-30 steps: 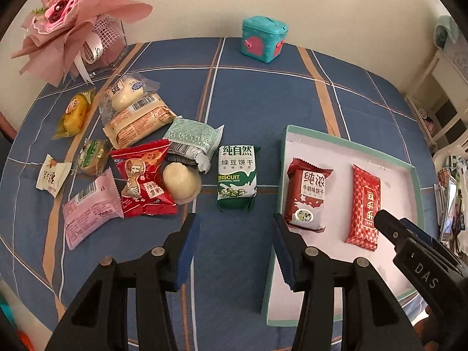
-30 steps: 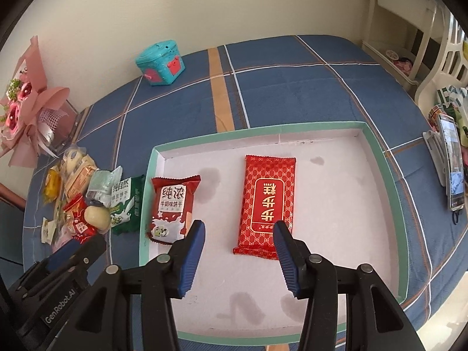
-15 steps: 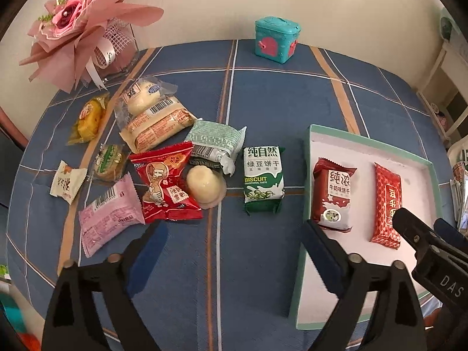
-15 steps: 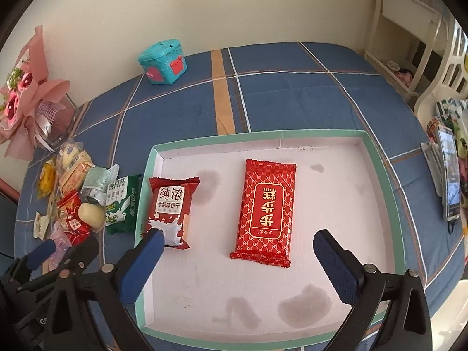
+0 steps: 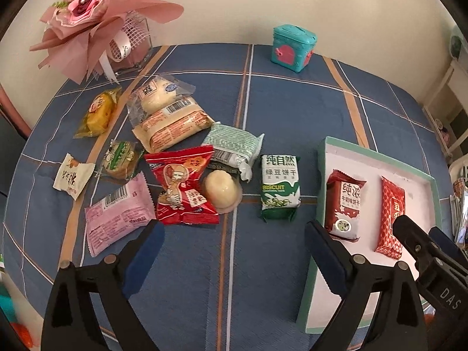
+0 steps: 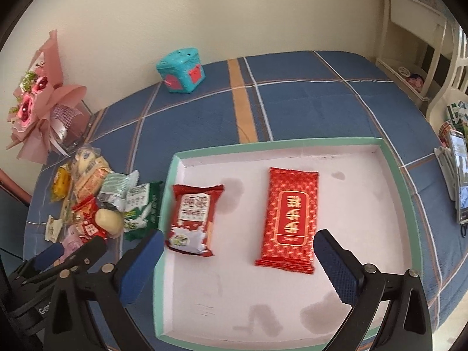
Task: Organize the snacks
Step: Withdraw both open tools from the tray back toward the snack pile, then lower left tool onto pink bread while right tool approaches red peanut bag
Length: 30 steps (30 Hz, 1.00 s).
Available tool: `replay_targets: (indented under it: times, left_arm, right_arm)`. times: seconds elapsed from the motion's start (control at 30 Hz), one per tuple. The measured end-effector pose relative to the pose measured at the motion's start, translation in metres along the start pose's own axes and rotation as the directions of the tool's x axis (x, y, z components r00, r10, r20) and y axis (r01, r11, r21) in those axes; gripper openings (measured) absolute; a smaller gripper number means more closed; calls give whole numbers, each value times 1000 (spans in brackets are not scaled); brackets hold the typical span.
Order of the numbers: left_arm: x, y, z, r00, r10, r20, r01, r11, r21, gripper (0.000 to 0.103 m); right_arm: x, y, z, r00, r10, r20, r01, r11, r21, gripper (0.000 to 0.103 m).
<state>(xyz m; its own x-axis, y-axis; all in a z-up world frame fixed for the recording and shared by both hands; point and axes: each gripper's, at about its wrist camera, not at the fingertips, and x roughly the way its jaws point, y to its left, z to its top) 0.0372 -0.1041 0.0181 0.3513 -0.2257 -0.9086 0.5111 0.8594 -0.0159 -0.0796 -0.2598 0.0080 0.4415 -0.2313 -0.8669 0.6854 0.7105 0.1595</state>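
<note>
A shallow teal-rimmed tray (image 6: 292, 142) lies on the blue checked cloth. It holds a dark red milk-biscuit pack (image 6: 194, 219) at its left and a long red pack (image 6: 289, 219) beside it. My right gripper (image 6: 238, 235) hovers open over the tray's near part, holding nothing. Left of the tray lie loose snacks: a green biscuit pack (image 5: 280, 190), a pale jelly cup (image 5: 220, 191), a red packet (image 5: 182, 190), a pink packet (image 5: 117, 213) and several more behind. My left gripper (image 5: 234, 228) hangs above bare cloth just short of them, its jaws opening, nothing between them.
A pink flower bouquet (image 5: 102, 14) stands at the back left and a teal toy box (image 5: 294, 46) at the back near the wall. A phone on a stand (image 6: 459, 175) sits at the table's right edge, with white shelving (image 6: 409, 29) beyond.
Both grippers went from nearly shut to wide open. The left wrist view shifted slightly, so the snacks and tray now sit further right in it.
</note>
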Motion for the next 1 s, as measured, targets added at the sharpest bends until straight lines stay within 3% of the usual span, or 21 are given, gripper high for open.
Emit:
replay_targets:
  times: [0.4, 0.73, 1.0]
  left_arm:
    - [-5, 55, 5, 999, 31, 9, -30, 993, -116, 97]
    - [-10, 142, -2, 996, 88, 7, -81, 942, -324, 97]
    - [-3, 170, -8, 996, 87, -32, -92, 919, -383, 97]
  right_arm:
    - [4, 56, -9, 998, 59, -28, -61, 996, -59, 103]
    - [13, 113, -26, 988, 128, -83, -138, 982, -130, 103]
    - [22, 136, -26, 979, 177, -103, -190, 973, -132, 103]
